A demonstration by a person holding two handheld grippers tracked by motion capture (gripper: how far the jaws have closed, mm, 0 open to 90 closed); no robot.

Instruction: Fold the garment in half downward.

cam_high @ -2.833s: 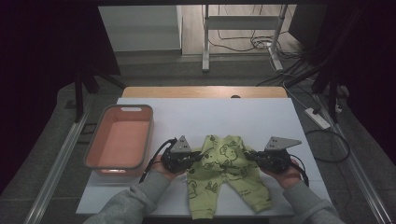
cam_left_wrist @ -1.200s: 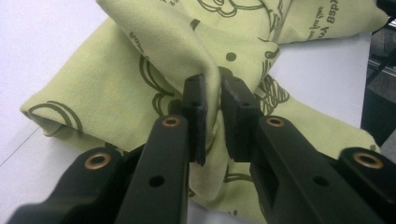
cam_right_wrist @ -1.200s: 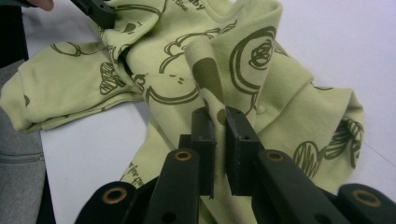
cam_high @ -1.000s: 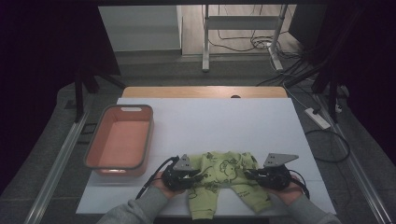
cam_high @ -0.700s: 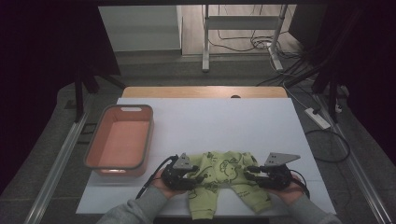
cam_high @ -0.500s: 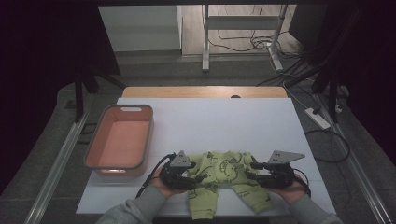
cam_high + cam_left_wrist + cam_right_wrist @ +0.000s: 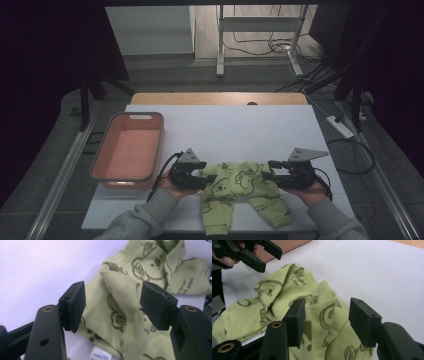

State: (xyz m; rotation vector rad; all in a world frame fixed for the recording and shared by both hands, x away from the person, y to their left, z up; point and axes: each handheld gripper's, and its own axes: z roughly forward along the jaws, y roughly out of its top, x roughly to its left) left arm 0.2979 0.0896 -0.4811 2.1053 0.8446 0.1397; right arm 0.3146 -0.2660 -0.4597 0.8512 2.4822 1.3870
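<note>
Both your grippers let go of the green baby trousers on the white desk.

High view: your left gripper (image 7: 202, 176) and right gripper (image 7: 270, 171) sit at either end of the waistband of the trousers (image 7: 240, 192), which lie near the desk's (image 7: 235, 130) front edge, legs toward you, right of the pink bin (image 7: 128, 152); a second ago both jaws were pinched on the cloth, and they have just been opening. Left gripper view: your jaws stand apart over the bear-printed cloth without pressing it; a white label (image 7: 101, 356) shows, its print too small to read. Right gripper view: jaws released above the fabric; the printed word "Baby" (image 7: 300, 280) can be read.
</note>
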